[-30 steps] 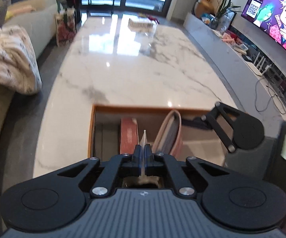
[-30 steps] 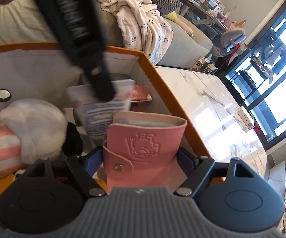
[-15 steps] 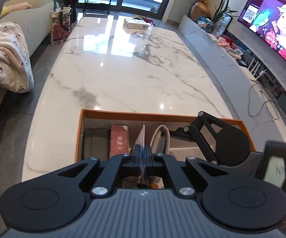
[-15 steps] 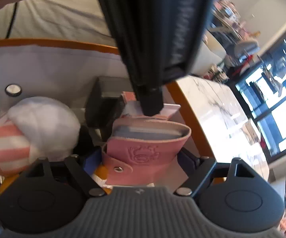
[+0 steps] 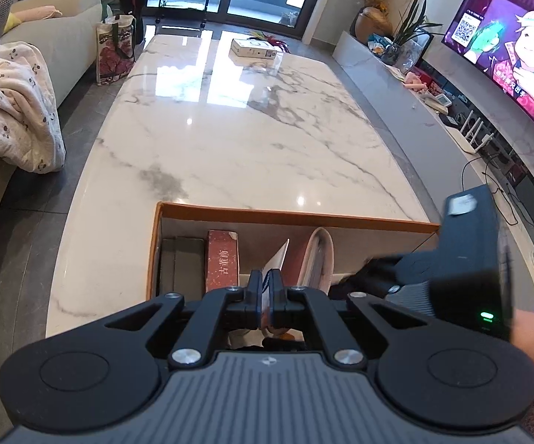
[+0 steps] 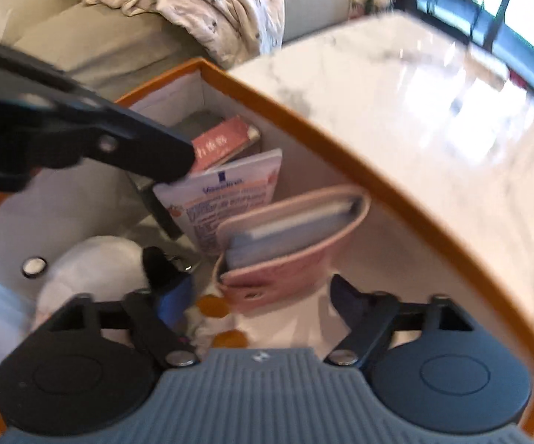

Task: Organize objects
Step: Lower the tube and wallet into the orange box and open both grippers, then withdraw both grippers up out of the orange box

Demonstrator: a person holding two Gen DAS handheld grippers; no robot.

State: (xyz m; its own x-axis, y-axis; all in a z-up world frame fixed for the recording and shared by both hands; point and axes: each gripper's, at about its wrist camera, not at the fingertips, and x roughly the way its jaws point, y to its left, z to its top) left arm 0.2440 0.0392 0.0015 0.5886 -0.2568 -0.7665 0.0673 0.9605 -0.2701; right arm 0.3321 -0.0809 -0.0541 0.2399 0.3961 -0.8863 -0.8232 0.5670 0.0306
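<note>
Worktop [image 5: 252,140]: long white marble slab, grey veining, glossy, window glare on far half. Orange-rimmed box [image 5: 296,216] stands directly on near end, open top, white inner walls. Flat white carton [image 5: 254,48] lies at far end, well apart from box. Surface between them bare marble. Right wrist view blurred: same slab [image 6: 433,118], same box rim [image 6: 341,162].

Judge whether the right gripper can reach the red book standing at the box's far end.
Probably not directly: the right gripper, open, has the pink wallet, white packet and left gripper before the red book.
</note>
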